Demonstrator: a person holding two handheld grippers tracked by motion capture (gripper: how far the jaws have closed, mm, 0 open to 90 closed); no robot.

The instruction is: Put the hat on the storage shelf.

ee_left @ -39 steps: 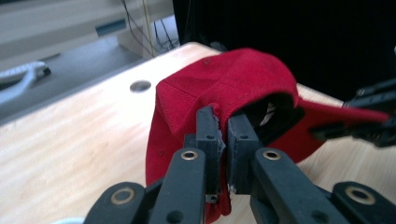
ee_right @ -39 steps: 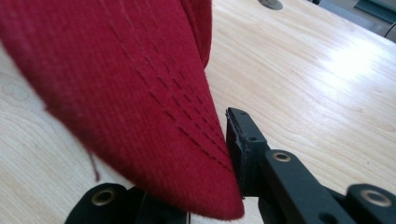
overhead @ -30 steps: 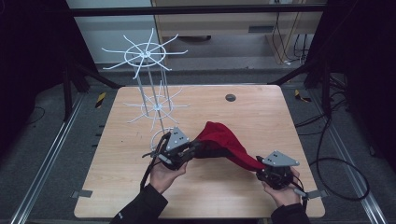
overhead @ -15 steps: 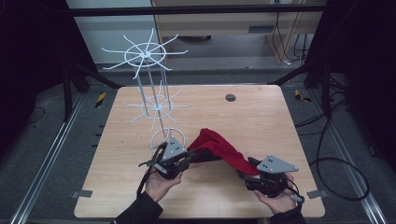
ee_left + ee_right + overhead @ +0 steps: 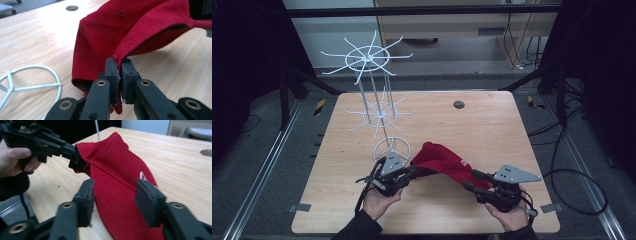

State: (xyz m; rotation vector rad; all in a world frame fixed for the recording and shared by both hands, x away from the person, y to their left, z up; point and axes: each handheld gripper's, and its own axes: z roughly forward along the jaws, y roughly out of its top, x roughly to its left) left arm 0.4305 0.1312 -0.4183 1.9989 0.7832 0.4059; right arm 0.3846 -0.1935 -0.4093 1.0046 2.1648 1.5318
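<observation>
Pinching the rear band of the red baseball cap (image 5: 140, 27), the left gripper (image 5: 119, 72) has its hold made; the right gripper (image 5: 113, 195) stands spread astride the brim just ahead of it, not yet closed. Hanging looks undone: the white wire rack (image 5: 371, 95) beyond the left gripper carries nothing.

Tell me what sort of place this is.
Probably a lab or recording workstation, not a home: a wooden table inside a black metal frame, loose cables on grey carpet, a white wire rack, and hand-held grippers working a red cap.
</observation>
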